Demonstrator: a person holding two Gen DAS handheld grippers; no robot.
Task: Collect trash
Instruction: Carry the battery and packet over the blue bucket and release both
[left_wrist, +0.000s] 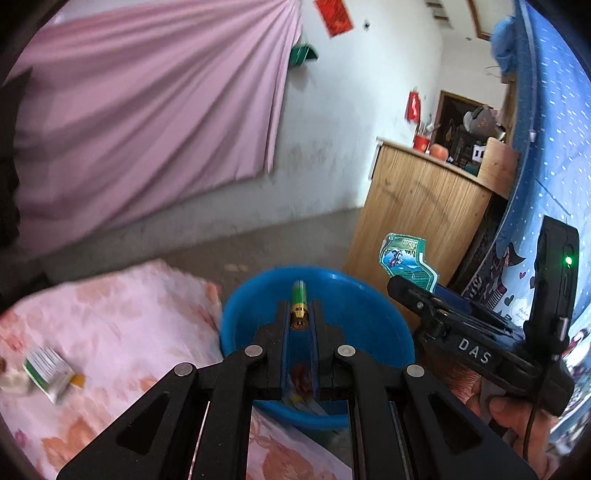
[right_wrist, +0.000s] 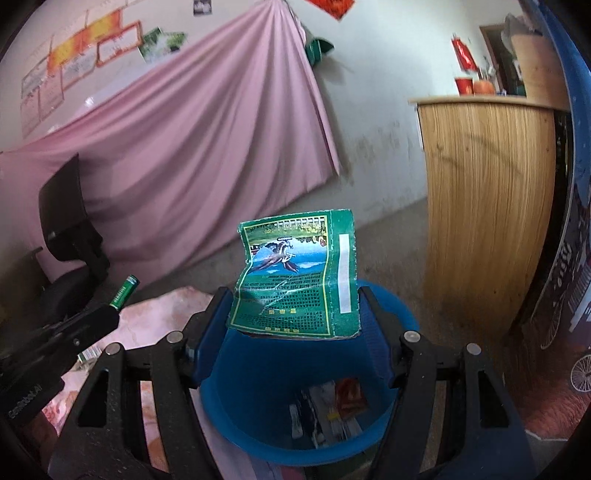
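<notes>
**Trash poised over the bin, more left on the bed**

Trash still lies on the flowered bedspread (left_wrist: 110, 332) left of the blue bin (left_wrist: 255, 314): a small green-and-white carton (left_wrist: 50, 371) and a crumpled white scrap (left_wrist: 13, 382) at the far edge of the left wrist view. Another small green-and-white item (right_wrist: 88, 355) shows on the bedspread in the right wrist view; whether it is the same carton I cannot tell.

Directly above the bin's opening, the left gripper (left_wrist: 300, 314) is clenched on a green battery (left_wrist: 298, 301), its gold end pinched between the jaws.

To the right of that, also above the bin, the right gripper (right_wrist: 295, 314) carries a flattened green wrapper (right_wrist: 295, 280) that stands upright between its blue pads (right_wrist: 214, 325). The jaws stand fairly wide, and whether the wrapper is pinched or only resting there I cannot tell.

Inside the bin, several wrappers (right_wrist: 332, 406) already lie at the bottom. So the task looks partly done: some pieces binned, two ready to drop, a few on the bed left to fetch.
</notes>
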